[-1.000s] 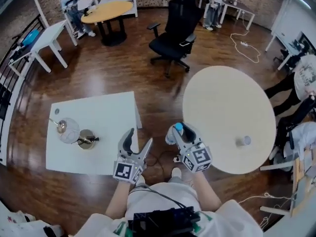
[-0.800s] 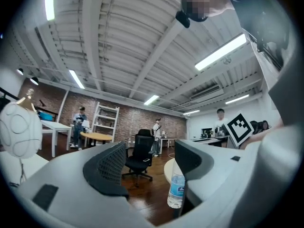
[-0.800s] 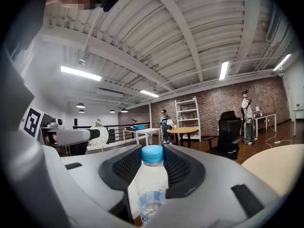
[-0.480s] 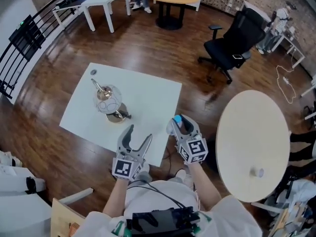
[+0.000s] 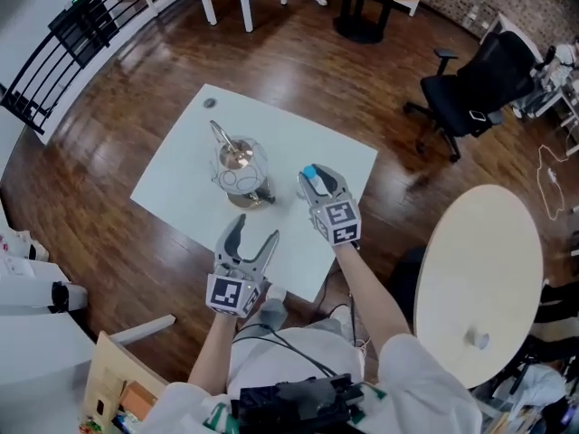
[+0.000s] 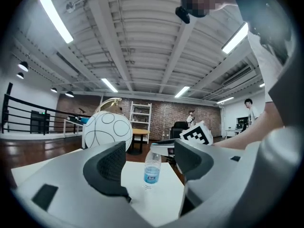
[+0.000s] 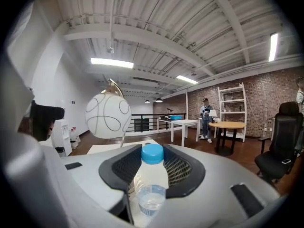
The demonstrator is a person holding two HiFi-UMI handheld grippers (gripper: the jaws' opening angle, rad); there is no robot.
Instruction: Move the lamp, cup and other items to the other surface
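Note:
A globe lamp (image 5: 240,165) with a brass base stands on the white square table (image 5: 176,174). My right gripper (image 5: 317,181) hangs over the table just right of the lamp, shut on a small water bottle (image 5: 310,173) with a blue cap. In the right gripper view the bottle (image 7: 152,175) sits between the ribbed pads, and the lamp (image 7: 108,116) rises close ahead on the left. My left gripper (image 5: 255,231) is open and holds nothing over the table's near edge. Along its jaws the left gripper view shows the lamp (image 6: 107,129) and the held bottle (image 6: 152,169).
A small grey disc (image 5: 210,103) lies at the white table's far corner. A round beige table (image 5: 484,260) at the right carries one small cup-like object (image 5: 479,339). A black office chair (image 5: 479,84) stands beyond it, a black railing (image 5: 63,48) at far left.
Both grippers swung from the gap between the tables over to the white table. The right one, still holding the bottle, now sits beside the lamp; the left reached the near edge.

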